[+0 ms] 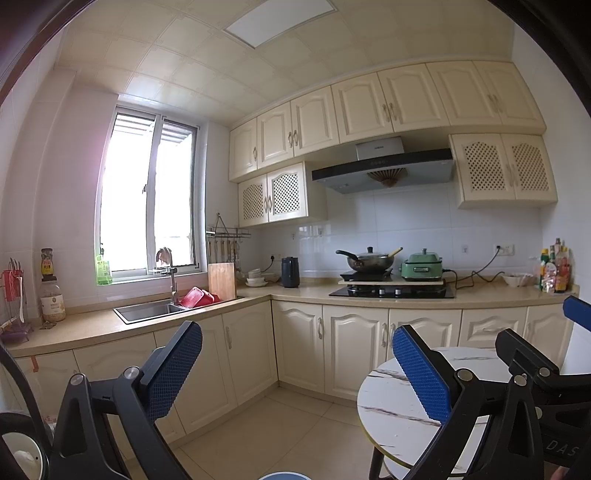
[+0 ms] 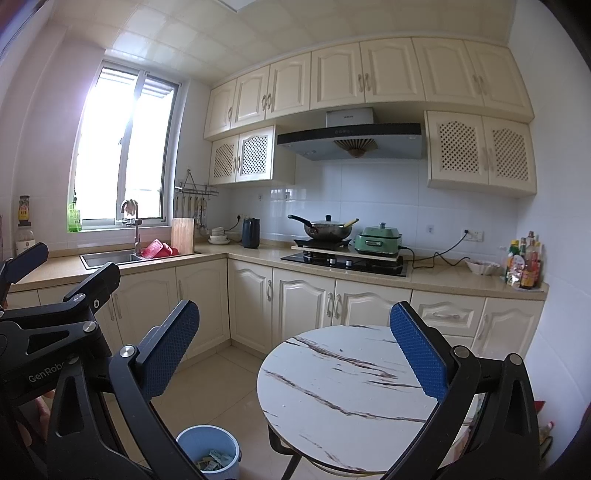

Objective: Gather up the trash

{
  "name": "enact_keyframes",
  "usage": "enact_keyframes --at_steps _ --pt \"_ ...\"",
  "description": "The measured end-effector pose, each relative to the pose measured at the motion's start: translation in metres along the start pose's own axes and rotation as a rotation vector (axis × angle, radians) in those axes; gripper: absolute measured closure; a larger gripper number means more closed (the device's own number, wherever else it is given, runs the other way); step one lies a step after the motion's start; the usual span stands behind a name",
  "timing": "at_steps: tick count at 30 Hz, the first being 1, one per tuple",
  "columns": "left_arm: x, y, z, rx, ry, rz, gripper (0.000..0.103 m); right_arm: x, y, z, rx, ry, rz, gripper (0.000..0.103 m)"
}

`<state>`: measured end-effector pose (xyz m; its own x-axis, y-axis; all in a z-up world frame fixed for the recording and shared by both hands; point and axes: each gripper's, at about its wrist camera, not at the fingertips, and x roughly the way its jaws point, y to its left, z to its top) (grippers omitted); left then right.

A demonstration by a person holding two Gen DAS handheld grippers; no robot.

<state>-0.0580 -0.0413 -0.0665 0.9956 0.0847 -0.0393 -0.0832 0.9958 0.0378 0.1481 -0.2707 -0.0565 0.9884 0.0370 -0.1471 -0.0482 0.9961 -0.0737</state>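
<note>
Both the left gripper [image 1: 297,365] and right gripper [image 2: 295,345] are held with fingers apart above the round desk [image 2: 332,391]; paper scraps, seemingly, lie in the blue bin [image 2: 192,439].

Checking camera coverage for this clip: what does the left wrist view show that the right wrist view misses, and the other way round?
Only the left wrist view shows the red utensil holder at the counter's left end and the ceiling light panel. Only the right wrist view shows inside the blue bin, which holds scraps; the left view catches just its rim. Both show the round marble table, sink, wok, green cooker, and each gripper, left gripper and right gripper, jaws open and empty.
</note>
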Motion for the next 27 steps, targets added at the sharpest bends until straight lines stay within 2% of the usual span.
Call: enact_keyframes --at_steps 27 --pt "0.004 0.014 0.000 0.016 0.005 -0.011 0.001 0.005 -0.009 -0.007 0.016 0.008 -0.001 0.000"
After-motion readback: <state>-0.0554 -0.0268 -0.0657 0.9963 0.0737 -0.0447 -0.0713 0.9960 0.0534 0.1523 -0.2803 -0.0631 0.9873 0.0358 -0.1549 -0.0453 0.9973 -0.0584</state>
